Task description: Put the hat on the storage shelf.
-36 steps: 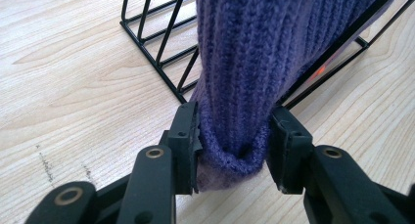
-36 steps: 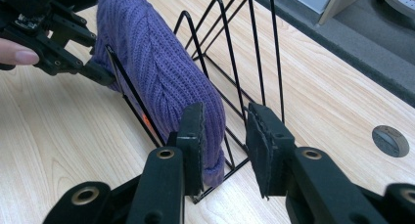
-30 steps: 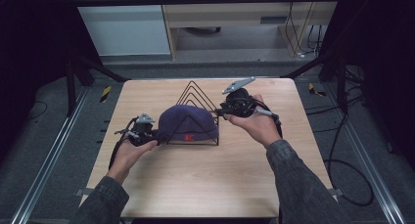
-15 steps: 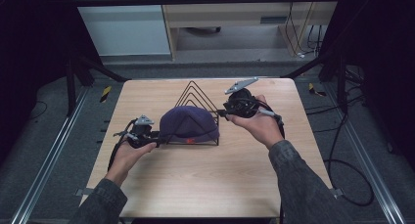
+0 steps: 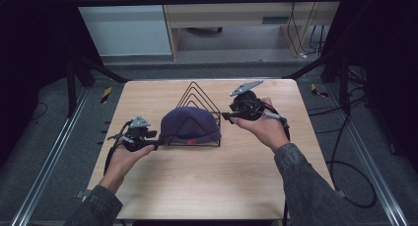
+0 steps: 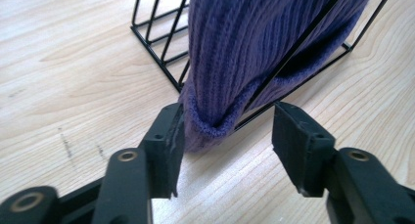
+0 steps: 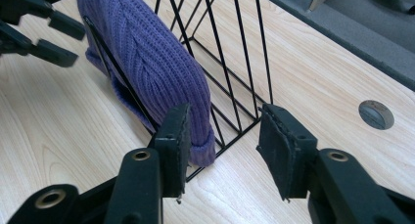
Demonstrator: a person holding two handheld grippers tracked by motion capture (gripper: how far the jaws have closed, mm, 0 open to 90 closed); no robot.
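**Beanie set into wire rack, both grips letting go**

Purple knit beanie (image 5: 191, 126) slotted upright between wires of black wire rack (image 5: 198, 98) mid-table, likely parked there to stand on its own. Left gripper (image 6: 224, 136) jaws just been opening, beanie's folded edge between them, one pad touching at most, no clamp. Right gripper (image 7: 222, 145) likewise just been opening, released, at beanie's other end by rack corner. Wooden table (image 5: 207, 186) underneath.

Bright tabletop, dark surroundings, sharp focus
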